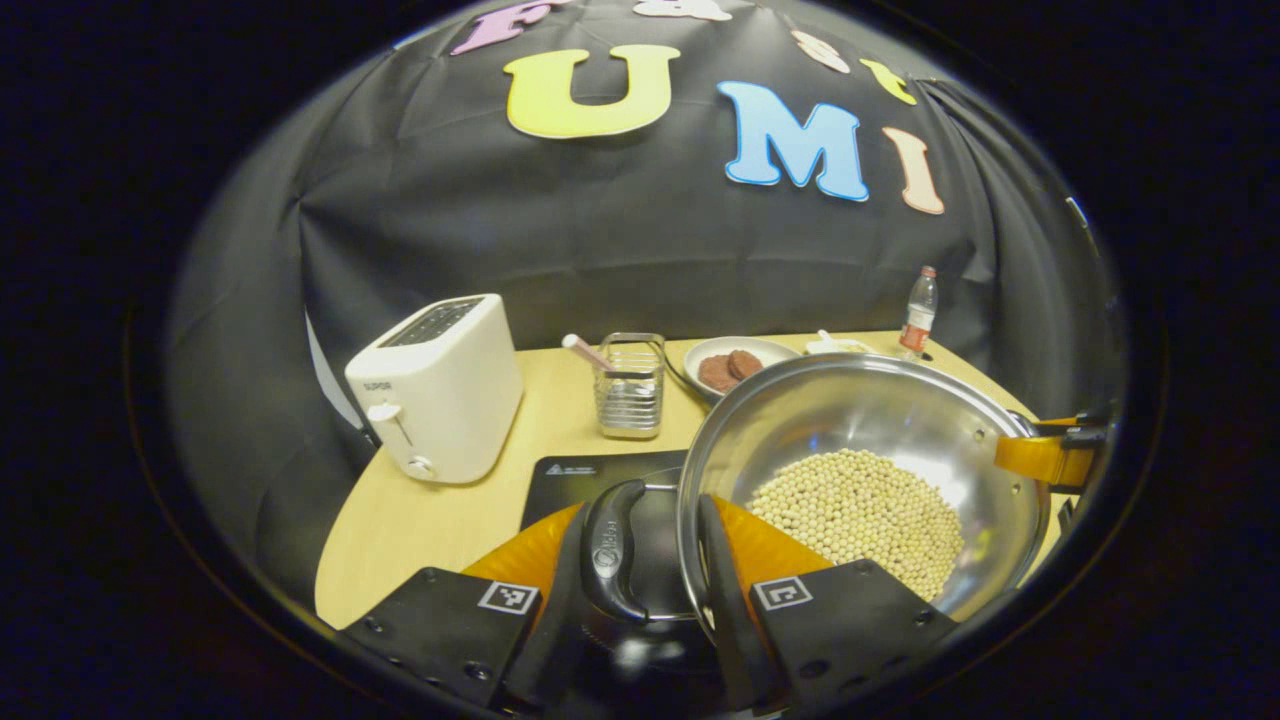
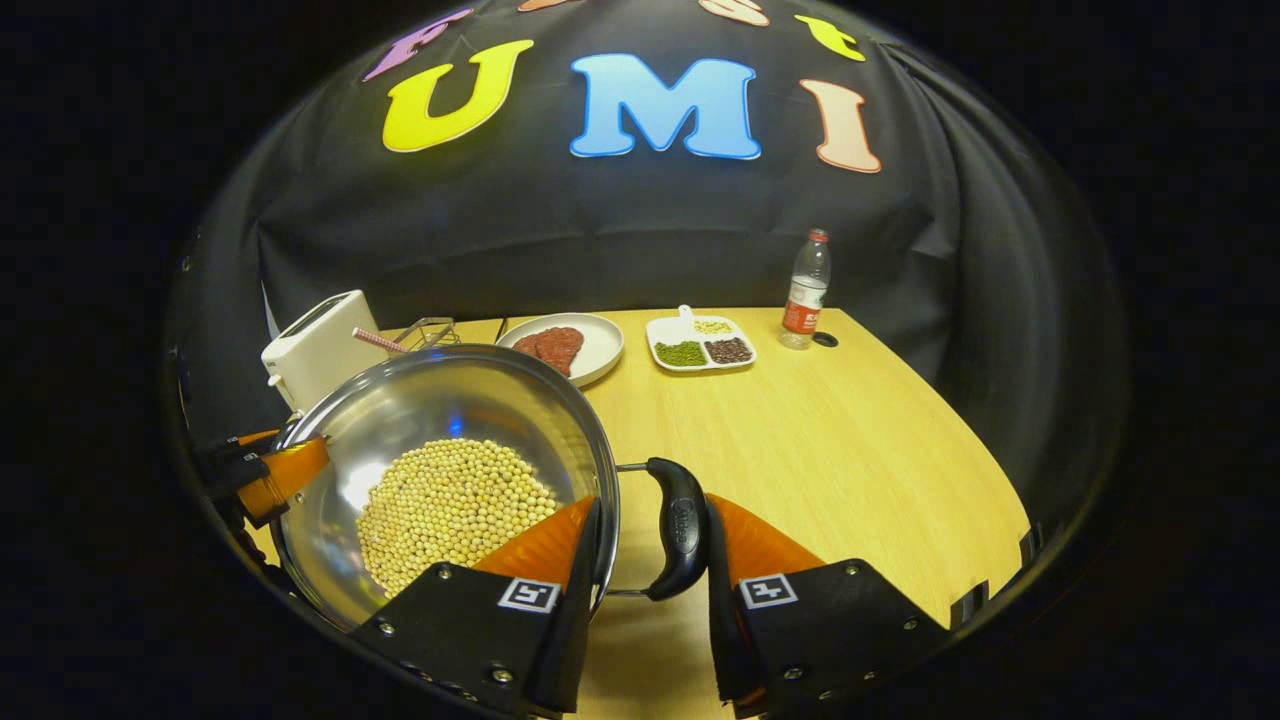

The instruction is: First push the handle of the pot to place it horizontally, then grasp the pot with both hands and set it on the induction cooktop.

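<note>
L gripper (image 1: 655, 560) is closing round the pot's (image 1: 900, 420) near side handle (image 1: 612, 550): one finger outside the grip, the other inside the rim, both pressing. R gripper (image 2: 650, 545) is clamping the opposite handle (image 2: 680, 525) the same way, fingers tight on grip and rim. Each view is also showing the other gripper at the pot's far edge. Pot is sitting tilted, held between both, w/ soybeans (image 1: 860, 515) piled in the bottom. In the left gripper view it's hanging just above the black cooktop (image 1: 590, 480), partly over it; can't tell if touching. Toaster (image 1: 440, 385), wire rack (image 1: 630, 385), plate w/ patties (image 1: 730, 365) and bottle (image 1: 918, 312) are standing behind on the table (image 2: 850, 450). Divided dish (image 2: 700, 345) is sitting near the bottle.
</note>
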`<state>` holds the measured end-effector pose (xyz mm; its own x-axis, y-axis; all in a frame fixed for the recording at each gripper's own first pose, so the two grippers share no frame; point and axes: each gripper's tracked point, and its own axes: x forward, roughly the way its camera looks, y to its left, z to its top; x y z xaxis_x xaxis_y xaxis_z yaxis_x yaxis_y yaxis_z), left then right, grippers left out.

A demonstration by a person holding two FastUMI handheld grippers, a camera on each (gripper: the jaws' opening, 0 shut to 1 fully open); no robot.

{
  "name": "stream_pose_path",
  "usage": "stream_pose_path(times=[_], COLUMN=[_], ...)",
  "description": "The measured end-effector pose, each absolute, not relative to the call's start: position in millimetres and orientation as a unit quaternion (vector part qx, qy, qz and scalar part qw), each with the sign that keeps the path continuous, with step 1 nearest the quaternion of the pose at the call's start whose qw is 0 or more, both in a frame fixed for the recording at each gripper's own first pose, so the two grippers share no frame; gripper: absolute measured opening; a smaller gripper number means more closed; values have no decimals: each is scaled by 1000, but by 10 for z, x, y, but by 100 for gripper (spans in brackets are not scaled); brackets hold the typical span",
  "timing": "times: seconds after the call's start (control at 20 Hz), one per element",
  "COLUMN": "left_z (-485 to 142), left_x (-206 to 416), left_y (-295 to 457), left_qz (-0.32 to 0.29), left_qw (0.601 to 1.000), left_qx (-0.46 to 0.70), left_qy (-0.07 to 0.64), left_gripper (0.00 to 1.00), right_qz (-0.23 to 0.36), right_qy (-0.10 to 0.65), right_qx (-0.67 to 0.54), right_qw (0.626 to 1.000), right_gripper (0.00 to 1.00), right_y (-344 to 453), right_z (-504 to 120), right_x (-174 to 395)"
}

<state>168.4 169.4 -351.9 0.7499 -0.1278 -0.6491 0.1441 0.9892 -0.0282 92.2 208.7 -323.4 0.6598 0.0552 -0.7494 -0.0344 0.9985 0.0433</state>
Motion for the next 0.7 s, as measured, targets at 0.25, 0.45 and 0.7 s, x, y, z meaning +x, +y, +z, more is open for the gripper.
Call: stream_pose_path(times=[0.25,0.45,0.7], left_z=[-3580,-3618,-3662], left_x=[1653,1677,1753], left_y=[2067,2316,2530], left_qz=[-53,-43,-31], left_qw=[934,934,934], left_qx=[14,18,17], left_qy=[352,353,354], left_gripper=[64,60,60], right_qz=[41,49,57], right_qy=[418,422,423], right_qx=[11,14,9], right_qw=[908,905,904], right_gripper=[51,51,51], right_y=[2451,2698,2937], right_z=[-3276,-3302,-3335], right_x=[934,948,1042])
